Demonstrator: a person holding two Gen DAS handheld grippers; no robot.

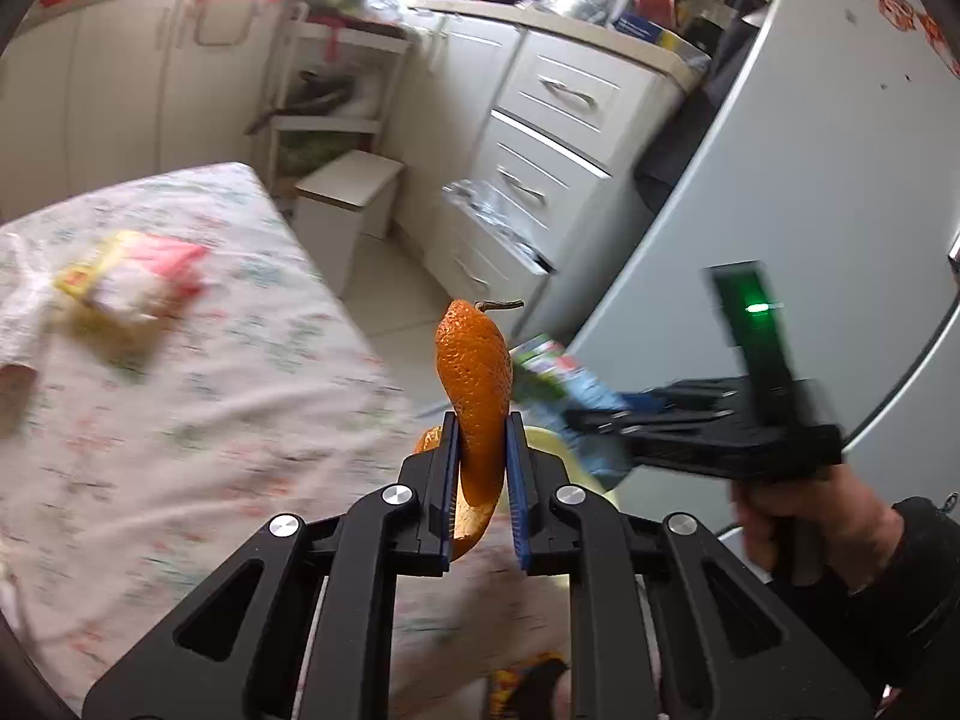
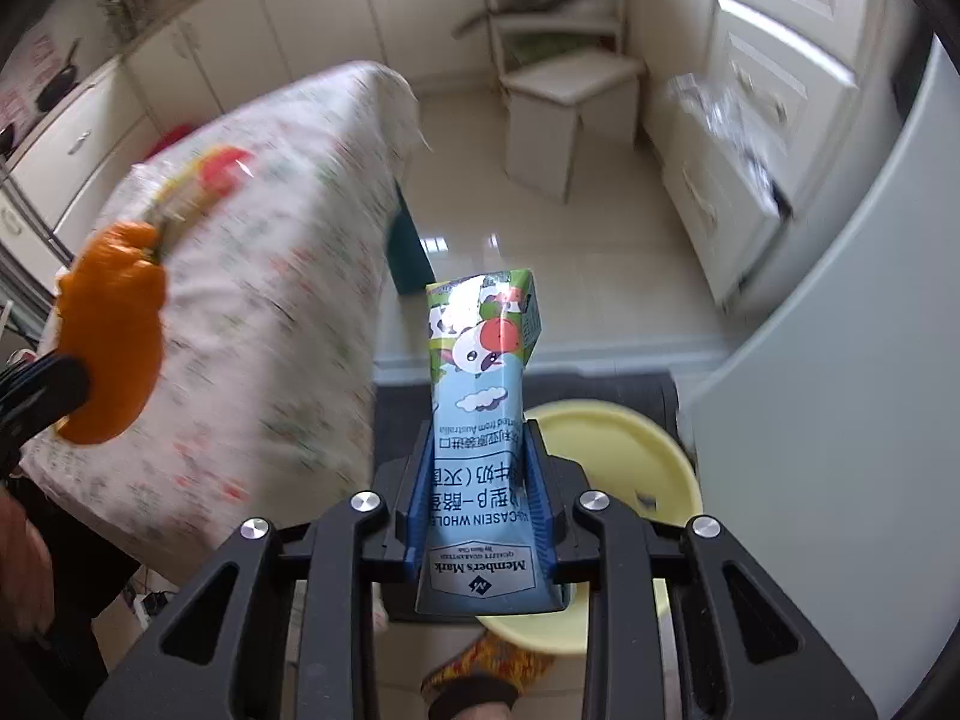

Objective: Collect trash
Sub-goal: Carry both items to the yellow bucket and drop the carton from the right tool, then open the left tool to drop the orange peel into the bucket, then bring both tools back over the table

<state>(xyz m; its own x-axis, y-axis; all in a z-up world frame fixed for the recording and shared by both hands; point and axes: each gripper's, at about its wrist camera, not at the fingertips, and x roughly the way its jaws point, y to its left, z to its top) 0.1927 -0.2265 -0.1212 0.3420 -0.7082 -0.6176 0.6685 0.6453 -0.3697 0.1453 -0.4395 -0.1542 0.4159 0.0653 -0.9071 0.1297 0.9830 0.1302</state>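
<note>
Trash here is two pieces in hand, one per gripper: an orange peel (image 1: 474,384) pinched in the left gripper (image 1: 480,426) at the lower middle of the left wrist frame, and a squashed milk carton (image 2: 480,420) clamped in the right gripper (image 2: 480,444) at the centre of the right wrist frame; both sets of jaws are closed tight on their item, peel standing up between the blue pads, carton flattened where it's squeezed; my guess is they're held up off the table (image 1: 210,408) like that because they're headed for the yellow basin (image 2: 612,456) on the floor, lower right of the right frame, which sits just under the carton and looks like the drop spot; count so far: one peel, one carton, one basin, two grippers; on the flowery tablecloth, left side of the left frame, there's one more crinkly snack wrapper (image 1: 132,282) that probably still needs collecting, plus something brownish at the far left edge that's too blurry to call; one white stool (image 2: 570,120) stands in the background.
</note>
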